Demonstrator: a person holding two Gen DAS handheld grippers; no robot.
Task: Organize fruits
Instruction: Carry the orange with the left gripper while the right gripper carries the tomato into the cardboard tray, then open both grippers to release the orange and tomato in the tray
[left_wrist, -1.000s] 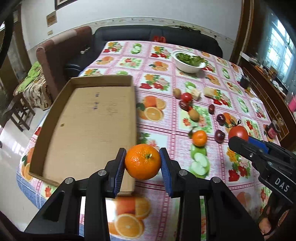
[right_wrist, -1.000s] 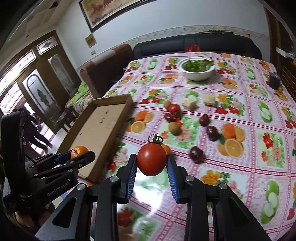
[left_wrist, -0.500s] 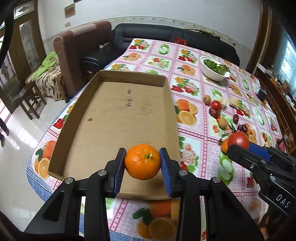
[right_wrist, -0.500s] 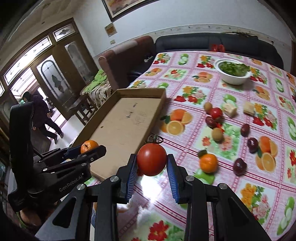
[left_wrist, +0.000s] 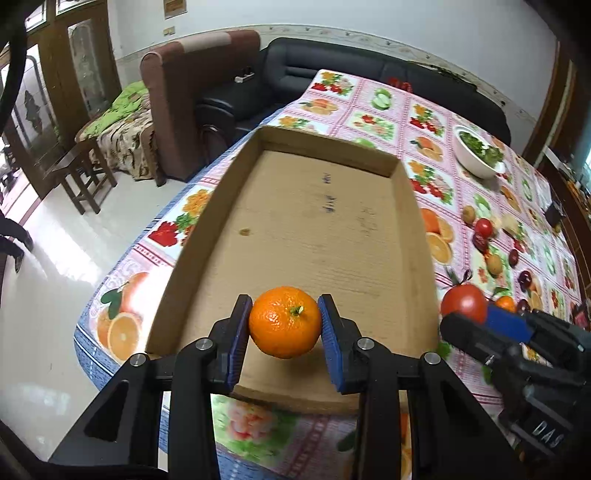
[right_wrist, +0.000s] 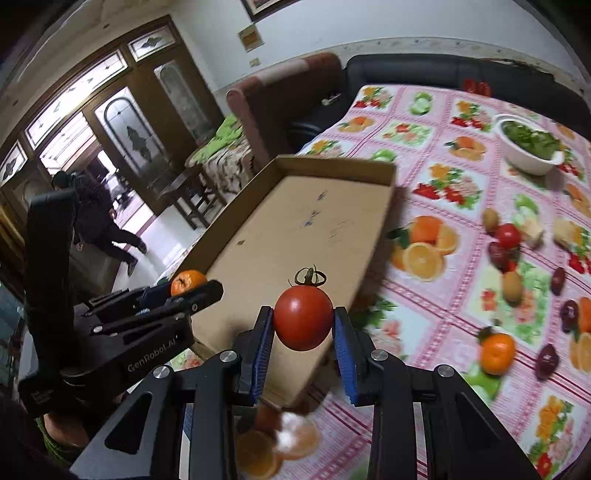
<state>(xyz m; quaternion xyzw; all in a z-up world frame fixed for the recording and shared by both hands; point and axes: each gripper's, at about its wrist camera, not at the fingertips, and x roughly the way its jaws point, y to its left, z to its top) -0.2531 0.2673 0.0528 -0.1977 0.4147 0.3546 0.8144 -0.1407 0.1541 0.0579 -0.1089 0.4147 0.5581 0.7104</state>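
My left gripper (left_wrist: 284, 325) is shut on an orange mandarin (left_wrist: 285, 322) and holds it over the near end of a shallow cardboard tray (left_wrist: 314, 229). My right gripper (right_wrist: 303, 319) is shut on a red tomato (right_wrist: 303, 318) with a green stem, over the tray's (right_wrist: 295, 236) near right edge. In the left wrist view the tomato (left_wrist: 463, 303) and right gripper show at the right. The mandarin (right_wrist: 187, 281) and left gripper show at the left of the right wrist view. The tray's floor is bare cardboard.
Loose fruit lies on the fruit-print tablecloth (right_wrist: 461, 206) right of the tray: a mandarin (right_wrist: 498, 353), a small tomato (right_wrist: 508, 236), kiwis, dark plums. A white bowl of greens (right_wrist: 530, 149) stands at the back. Sofas and a person (right_wrist: 96, 218) are beyond the table's left edge.
Both grippers have carried their fruit leftwards from the tablecloth to over the tray's near end. The grips are unchanged.
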